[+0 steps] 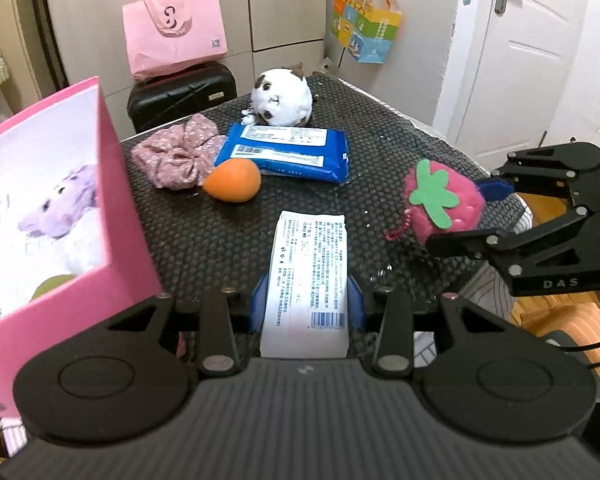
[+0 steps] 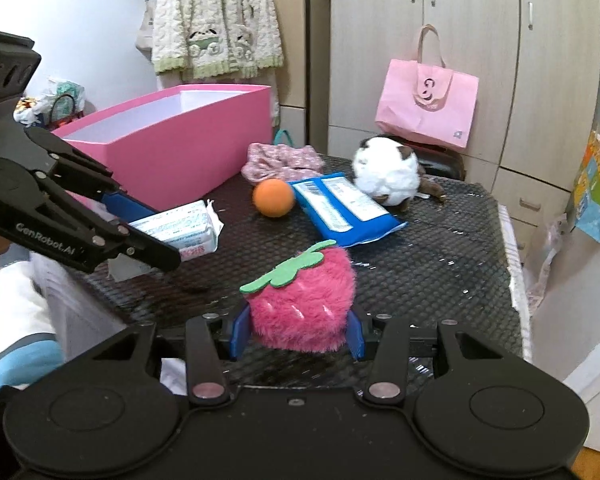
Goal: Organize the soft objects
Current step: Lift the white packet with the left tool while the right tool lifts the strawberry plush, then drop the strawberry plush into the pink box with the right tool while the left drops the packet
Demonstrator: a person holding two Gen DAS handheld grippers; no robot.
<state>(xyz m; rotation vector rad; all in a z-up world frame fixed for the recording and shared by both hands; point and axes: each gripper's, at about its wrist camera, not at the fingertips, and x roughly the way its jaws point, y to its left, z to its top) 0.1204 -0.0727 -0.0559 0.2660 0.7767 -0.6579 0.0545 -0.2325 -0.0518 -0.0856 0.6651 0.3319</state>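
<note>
Worktop (image 2: pixel 440 264): black perforated mat, glossy. Strawberry toy (image 2: pixel 304 304): pink shaggy plush, green felt leaf. Tissue pack (image 1: pixel 306 276): white printed plastic film. Orange ball (image 2: pixel 273 197): matt, smooth. Pink box (image 2: pixel 188 148): smooth card. Scrunchie (image 1: pixel 176 156): printed cloth.

The surface (image 1: pixel 228 248) is black with a dotted, mesh-like texture. At its left edge stands a pink box (image 1: pixel 112 216), open on top. Farther back lie a pink floral cloth (image 1: pixel 176 156), an orange ball (image 1: pixel 232 180) just beside it, a blue pack (image 1: pixel 288 152) touching the ball, and a white plush (image 1: pixel 282 98) at the far end.
</note>
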